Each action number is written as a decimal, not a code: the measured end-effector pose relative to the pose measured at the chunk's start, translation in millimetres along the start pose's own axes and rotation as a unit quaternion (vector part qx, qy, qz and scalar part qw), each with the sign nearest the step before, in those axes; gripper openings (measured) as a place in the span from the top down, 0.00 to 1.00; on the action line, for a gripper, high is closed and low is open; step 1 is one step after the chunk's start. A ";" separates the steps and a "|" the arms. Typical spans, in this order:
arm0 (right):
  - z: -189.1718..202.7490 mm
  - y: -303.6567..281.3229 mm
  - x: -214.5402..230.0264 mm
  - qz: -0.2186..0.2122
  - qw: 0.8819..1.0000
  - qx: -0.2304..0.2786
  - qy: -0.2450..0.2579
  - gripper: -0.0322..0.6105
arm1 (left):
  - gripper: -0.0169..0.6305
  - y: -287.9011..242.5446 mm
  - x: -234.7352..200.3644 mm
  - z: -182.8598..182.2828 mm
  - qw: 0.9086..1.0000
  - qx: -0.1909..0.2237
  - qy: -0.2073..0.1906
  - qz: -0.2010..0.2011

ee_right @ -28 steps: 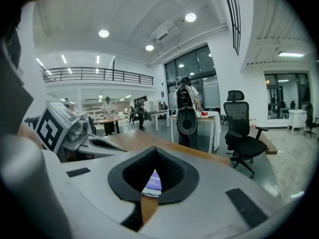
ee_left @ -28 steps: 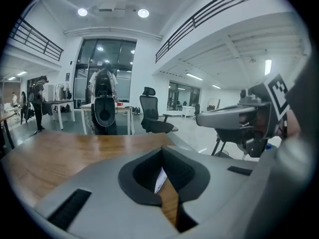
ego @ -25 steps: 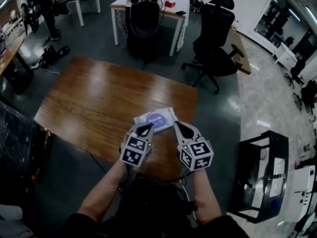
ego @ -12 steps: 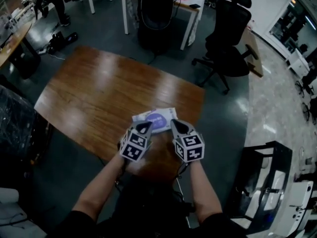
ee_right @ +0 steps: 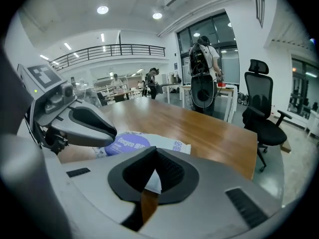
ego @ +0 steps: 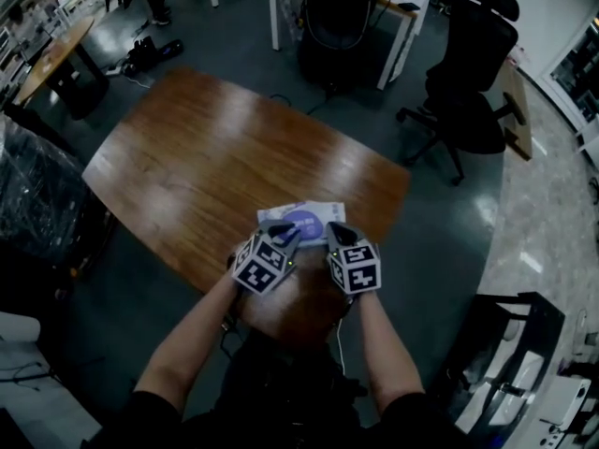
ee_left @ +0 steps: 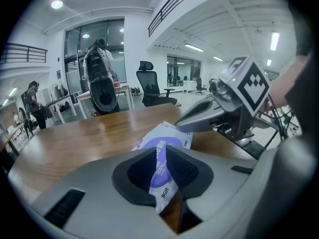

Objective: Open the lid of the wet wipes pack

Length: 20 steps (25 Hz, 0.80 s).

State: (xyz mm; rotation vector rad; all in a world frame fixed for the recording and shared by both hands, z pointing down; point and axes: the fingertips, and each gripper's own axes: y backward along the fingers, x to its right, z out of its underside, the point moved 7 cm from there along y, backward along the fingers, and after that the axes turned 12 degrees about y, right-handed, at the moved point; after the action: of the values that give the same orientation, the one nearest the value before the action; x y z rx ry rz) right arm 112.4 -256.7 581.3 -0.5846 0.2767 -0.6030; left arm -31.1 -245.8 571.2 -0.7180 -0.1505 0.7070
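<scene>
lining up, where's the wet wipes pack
Head view: the wet wipes pack lies on the wooden table, near edge, just beyond the right gripper and the left gripper, whose jaws are opening.

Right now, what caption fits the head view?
Left gripper, jaws opening with nothing between, and right gripper poised at the wet wipes pack on a wooden table.

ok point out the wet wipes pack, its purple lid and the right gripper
wet wipes pack (ego: 270, 218), head view, white wrapper left of the lid
purple lid (ee_right: 127, 144), right gripper view, middle of the oval
right gripper (ego: 331, 226), head view, tips of its fingers
</scene>
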 end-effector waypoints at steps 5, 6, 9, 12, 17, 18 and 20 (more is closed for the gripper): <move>8.2 -11.3 -0.8 -0.003 0.999 -0.048 0.019 0.93 | 0.75 -8.7 0.7 1.2 0.999 -0.025 -0.042 0.001; 10.5 -12.9 -1.4 -0.008 0.998 -0.057 0.019 0.93 | 0.73 -10.1 0.6 2.3 0.998 -0.032 -0.045 0.004; 12.4 -17.0 -3.7 -0.028 0.997 -0.069 0.016 0.93 | 0.66 -14.2 -0.8 3.9 0.998 -0.051 -0.046 0.013; 11.8 -20.7 -3.6 -0.037 0.996 -0.079 0.018 0.93 | 0.60 -18.2 -1.2 5.1 0.995 -0.075 -0.056 0.021; 13.0 -23.7 -3.0 -0.049 0.994 -0.093 0.010 0.93 | 0.58 -24.9 -4.0 8.9 0.990 -0.106 -0.092 0.020; 12.9 -23.9 -3.4 -0.051 0.994 -0.093 0.009 0.93 | 0.58 -25.6 -4.3 9.5 0.989 -0.108 -0.102 0.018; 11.6 -24.1 -3.0 -0.053 0.994 -0.093 0.010 0.93 | 0.58 -26.7 -3.4 9.9 0.986 -0.115 -0.123 0.015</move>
State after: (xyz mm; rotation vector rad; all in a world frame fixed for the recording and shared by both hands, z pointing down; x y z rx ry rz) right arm 103.9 -265.9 605.1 -0.7770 0.3242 -0.6905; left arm -22.8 -256.8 596.4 -0.8528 -0.4542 0.8154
